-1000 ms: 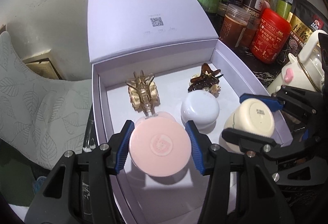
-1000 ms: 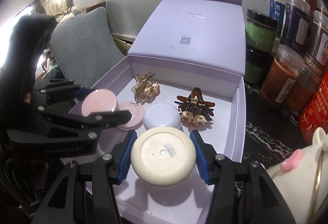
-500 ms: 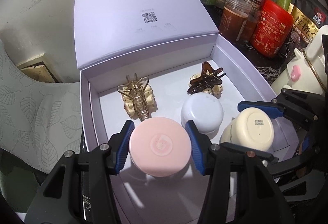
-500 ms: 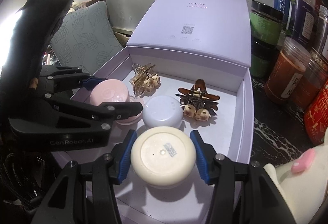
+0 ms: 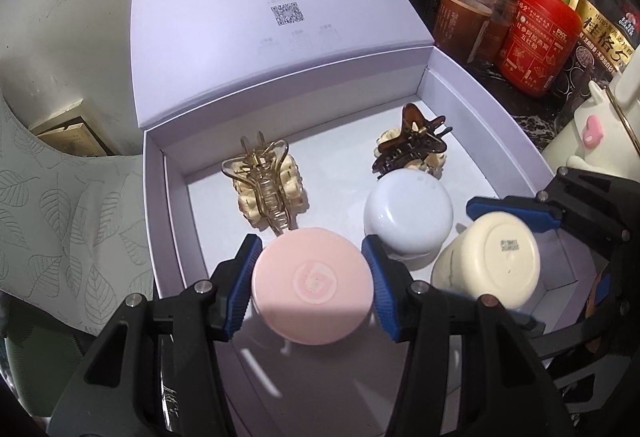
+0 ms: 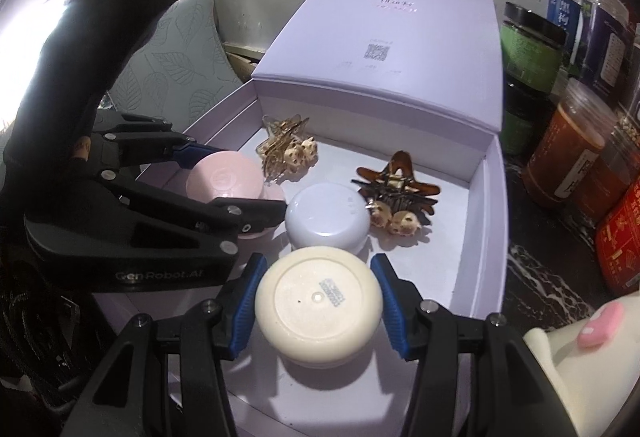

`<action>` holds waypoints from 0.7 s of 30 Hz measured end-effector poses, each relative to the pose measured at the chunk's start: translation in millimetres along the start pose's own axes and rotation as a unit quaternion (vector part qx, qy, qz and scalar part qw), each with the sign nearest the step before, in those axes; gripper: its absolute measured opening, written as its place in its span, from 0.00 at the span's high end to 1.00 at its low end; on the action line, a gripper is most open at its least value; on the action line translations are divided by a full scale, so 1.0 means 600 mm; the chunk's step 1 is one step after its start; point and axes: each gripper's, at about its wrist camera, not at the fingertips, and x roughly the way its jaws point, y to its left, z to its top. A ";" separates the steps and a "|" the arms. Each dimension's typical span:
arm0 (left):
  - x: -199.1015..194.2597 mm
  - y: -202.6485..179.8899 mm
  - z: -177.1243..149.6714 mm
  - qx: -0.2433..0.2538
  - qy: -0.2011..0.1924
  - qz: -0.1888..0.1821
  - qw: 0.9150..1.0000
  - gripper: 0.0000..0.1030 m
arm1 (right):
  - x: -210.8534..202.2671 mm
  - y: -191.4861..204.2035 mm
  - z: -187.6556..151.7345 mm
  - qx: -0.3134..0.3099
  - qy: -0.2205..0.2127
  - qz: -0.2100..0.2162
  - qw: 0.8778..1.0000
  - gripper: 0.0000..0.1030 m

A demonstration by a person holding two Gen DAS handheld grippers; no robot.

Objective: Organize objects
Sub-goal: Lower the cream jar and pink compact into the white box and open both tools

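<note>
An open lilac box [image 5: 476, 105] [image 6: 486, 221] holds a gold hair claw [image 5: 266, 187] [image 6: 288, 149], a brown hair claw [image 5: 410, 147] [image 6: 394, 189] and an upturned white cup [image 5: 408, 219] [image 6: 326, 217]. My left gripper [image 5: 312, 287] [image 6: 234, 183] is shut on an upturned pink cup [image 5: 312, 287] [image 6: 224, 177] at the box's front left. My right gripper [image 6: 318, 303] [image 5: 508, 237] is shut on an upturned cream cup [image 6: 318, 303] [image 5: 490, 263] at the front right. Both cups sit low inside the box.
Jars and a red canister [image 5: 536, 37] crowd the dark counter right of the box. A white pot with a pink heart [image 5: 592, 129] [image 6: 600, 325] stands at the near right. A leaf-patterned cushion [image 5: 60, 217] lies left. The box lid [image 5: 256, 21] stands open behind.
Both grippers have moved forward and down into the box with their cups. The pink cup has come off the pink lid, and the gold claw now lies clear ahead of it.
</note>
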 end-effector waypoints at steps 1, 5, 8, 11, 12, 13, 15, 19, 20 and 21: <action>0.000 0.000 0.000 0.001 0.000 0.000 1.000 0.51 | 0.002 0.001 -0.001 -0.002 0.000 0.000 1.000 0.47; 0.004 -0.006 0.002 0.007 0.004 0.008 1.000 0.51 | 0.002 0.003 -0.002 -0.005 0.001 -0.001 1.000 0.47; 0.007 -0.010 0.003 0.012 0.008 0.013 1.000 0.51 | 0.002 0.005 -0.003 -0.006 0.000 -0.003 1.000 0.47; 0.008 -0.010 0.002 0.011 0.009 0.012 1.000 0.51 | 0.002 0.005 -0.002 -0.006 0.000 -0.003 1.000 0.47; 0.008 -0.010 0.003 0.011 0.009 0.012 1.000 0.51 | 0.002 0.005 -0.003 -0.007 -0.001 -0.004 1.000 0.47; 0.009 -0.011 0.003 0.012 0.009 0.013 1.000 0.51 | 0.002 0.006 -0.003 -0.007 -0.001 -0.004 1.000 0.47; 0.010 -0.012 0.003 0.014 0.011 0.016 1.000 0.51 | 0.002 0.007 -0.003 -0.008 -0.001 -0.004 1.000 0.47; 0.010 -0.013 0.003 0.017 0.013 0.018 1.000 0.51 | 0.000 0.009 -0.003 -0.008 0.002 -0.005 1.000 0.47; 0.010 -0.013 0.003 0.015 0.013 0.018 1.000 0.51 | 0.000 0.009 -0.003 -0.007 0.002 -0.005 1.000 0.47; 0.010 -0.013 0.003 0.015 0.012 0.018 1.000 0.51 | 0.000 0.010 -0.004 -0.008 0.002 -0.006 1.000 0.47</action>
